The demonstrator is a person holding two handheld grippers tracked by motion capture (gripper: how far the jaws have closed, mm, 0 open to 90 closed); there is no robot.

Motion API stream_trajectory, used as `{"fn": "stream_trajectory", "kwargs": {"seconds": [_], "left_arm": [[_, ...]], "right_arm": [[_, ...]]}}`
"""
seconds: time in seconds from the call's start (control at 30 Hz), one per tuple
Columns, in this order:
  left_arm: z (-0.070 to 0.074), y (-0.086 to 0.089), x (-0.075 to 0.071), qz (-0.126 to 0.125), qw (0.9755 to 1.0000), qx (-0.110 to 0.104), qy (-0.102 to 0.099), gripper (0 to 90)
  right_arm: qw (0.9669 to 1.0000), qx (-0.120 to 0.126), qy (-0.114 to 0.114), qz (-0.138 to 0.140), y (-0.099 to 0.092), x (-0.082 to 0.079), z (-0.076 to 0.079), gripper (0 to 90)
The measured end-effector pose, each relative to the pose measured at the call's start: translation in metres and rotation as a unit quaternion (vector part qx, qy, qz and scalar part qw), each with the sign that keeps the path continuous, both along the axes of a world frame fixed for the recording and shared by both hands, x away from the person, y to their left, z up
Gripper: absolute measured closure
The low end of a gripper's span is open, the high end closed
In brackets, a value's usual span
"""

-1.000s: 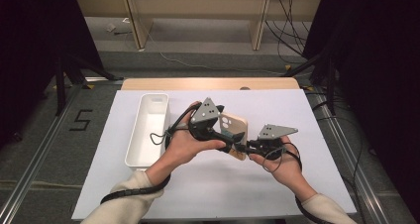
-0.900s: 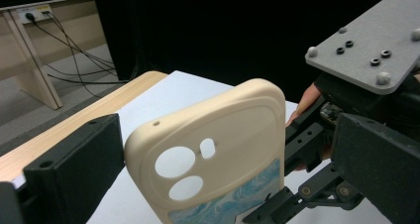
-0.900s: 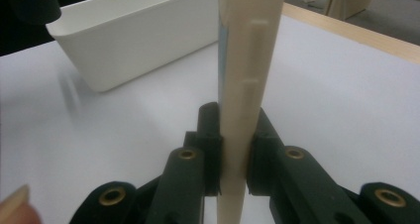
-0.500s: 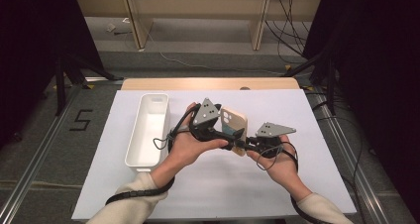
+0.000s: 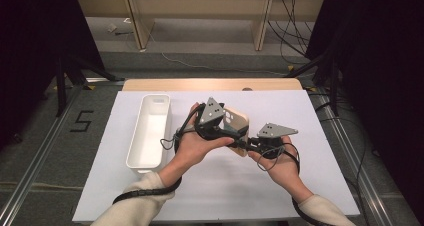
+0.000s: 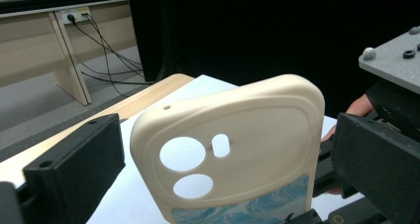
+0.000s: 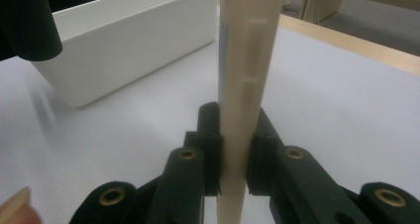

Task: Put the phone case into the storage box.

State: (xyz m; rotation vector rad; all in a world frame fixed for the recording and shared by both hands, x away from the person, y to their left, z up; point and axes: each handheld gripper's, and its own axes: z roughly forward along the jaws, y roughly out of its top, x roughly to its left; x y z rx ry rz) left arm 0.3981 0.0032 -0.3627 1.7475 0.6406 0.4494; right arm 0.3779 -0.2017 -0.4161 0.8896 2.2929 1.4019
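A cream phone case (image 5: pixel 236 120) with camera cut-outs and a blue wave print stands on edge above the table. My right gripper (image 5: pixel 246 145) is shut on its lower edge; in the right gripper view the case (image 7: pixel 245 60) rises edge-on between the pinching pads of the right gripper (image 7: pixel 234 149). My left gripper (image 5: pixel 231 132) comes from the left. In its own view the left gripper (image 6: pixel 225 154) stands open, one jaw on each side of the case (image 6: pixel 237 135), with a thin gap at each side.
A long white bin (image 5: pixel 134 136) lies to the left of the hands, its wall (image 7: pixel 133 40) close behind the case. A white sheet (image 5: pixel 225 191) covers the table. Wooden desks and loose cables stand beyond the far edge.
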Motion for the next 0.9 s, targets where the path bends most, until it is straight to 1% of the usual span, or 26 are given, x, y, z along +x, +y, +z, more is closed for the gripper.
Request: {"fn": "stream_trajectory", "kwargs": {"seconds": [0.67, 0.9], "left_arm": [[-0.0035, -0.0053, 0.0024, 0.014, 0.9999, -0.007, -0.004, 0.0], [-0.0039, -0.0070, 0.0027, 0.019, 0.9997, -0.014, -0.006, 0.0]], "right_arm": [[1.0000, 0.002, -0.005, -0.006, 0.0016, -0.0007, 0.0001, 80.5], [1.0000, 0.005, -0.003, -0.007, 0.0017, -0.0008, -0.0002, 80.5]]}}
